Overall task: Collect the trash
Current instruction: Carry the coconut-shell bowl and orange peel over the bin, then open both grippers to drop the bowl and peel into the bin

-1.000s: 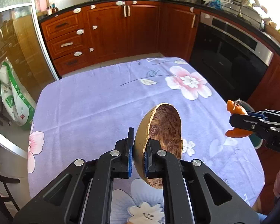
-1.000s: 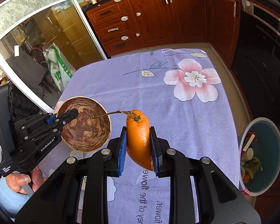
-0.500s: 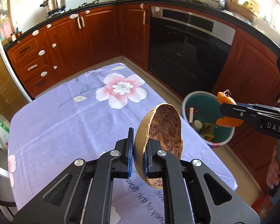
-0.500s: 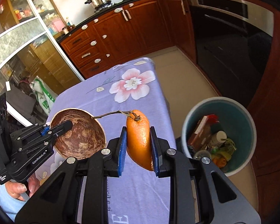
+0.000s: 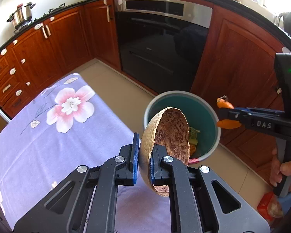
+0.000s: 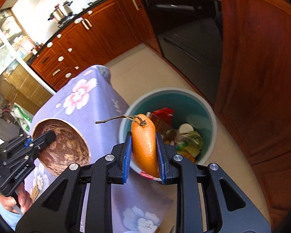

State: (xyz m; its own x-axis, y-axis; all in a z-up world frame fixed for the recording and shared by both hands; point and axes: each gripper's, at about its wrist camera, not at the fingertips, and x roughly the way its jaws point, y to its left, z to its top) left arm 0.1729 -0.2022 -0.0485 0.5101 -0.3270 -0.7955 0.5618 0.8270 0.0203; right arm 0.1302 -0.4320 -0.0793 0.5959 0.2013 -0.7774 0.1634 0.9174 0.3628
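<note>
My left gripper (image 5: 144, 153) is shut on the rim of a brown coconut shell half (image 5: 170, 134) and holds it in the air at the table's right edge, just short of a teal trash bin (image 5: 201, 104) on the floor. My right gripper (image 6: 143, 151) is shut on an orange fruit peel with a dry stem (image 6: 144, 141), held above the near rim of the bin (image 6: 207, 112). The bin holds wrappers, a white lid and food scraps. The shell also shows in the right wrist view (image 6: 66, 145), and the peel in the left wrist view (image 5: 224, 104).
The table wears a purple flowered cloth (image 5: 54, 136). Wooden cabinets (image 5: 242, 62) and a black oven (image 5: 161, 46) stand close behind the bin. An orange bag (image 5: 269, 207) lies on the floor at lower right.
Both grippers have swung right from over the table toward the bin, still holding the shell and the peel. The bin is now directly ahead of both.
</note>
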